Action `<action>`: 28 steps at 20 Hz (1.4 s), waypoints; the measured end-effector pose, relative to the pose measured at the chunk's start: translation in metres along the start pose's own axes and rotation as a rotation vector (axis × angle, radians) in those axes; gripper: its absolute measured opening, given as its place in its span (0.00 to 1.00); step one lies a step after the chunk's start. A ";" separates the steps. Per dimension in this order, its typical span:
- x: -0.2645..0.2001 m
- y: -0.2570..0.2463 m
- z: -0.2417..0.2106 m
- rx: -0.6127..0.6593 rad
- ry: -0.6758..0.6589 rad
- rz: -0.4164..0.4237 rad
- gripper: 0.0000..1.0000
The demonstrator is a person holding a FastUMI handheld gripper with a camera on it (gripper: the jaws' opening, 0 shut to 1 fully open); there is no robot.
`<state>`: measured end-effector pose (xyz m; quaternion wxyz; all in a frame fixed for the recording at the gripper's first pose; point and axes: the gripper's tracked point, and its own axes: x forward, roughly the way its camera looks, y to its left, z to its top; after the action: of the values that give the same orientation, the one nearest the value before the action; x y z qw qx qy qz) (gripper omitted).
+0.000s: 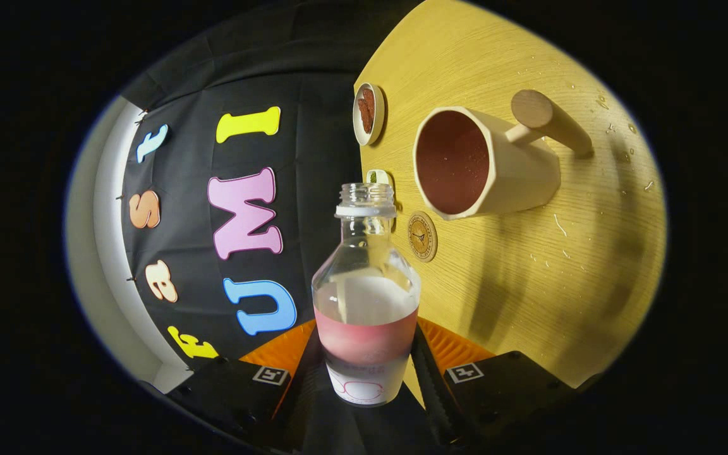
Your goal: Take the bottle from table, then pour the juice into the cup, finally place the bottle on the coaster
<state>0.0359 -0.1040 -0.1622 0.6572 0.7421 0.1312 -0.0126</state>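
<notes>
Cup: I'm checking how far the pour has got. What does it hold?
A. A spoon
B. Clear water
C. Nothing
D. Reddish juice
D: the cup shows reddish juice inside, while the uncapped bottle, gripped between the fingers, is tilted with its mouth toward the cup.
</notes>
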 end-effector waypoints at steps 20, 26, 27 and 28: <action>0.003 0.011 0.007 0.146 -0.033 0.014 0.76; 0.002 0.013 0.008 0.199 -0.044 0.020 0.76; 0.001 0.015 0.009 0.207 -0.045 0.020 0.75; -0.001 0.015 0.009 0.213 -0.048 0.022 0.75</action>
<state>0.0398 -0.1144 -0.1486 0.5776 0.8087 0.1049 -0.0369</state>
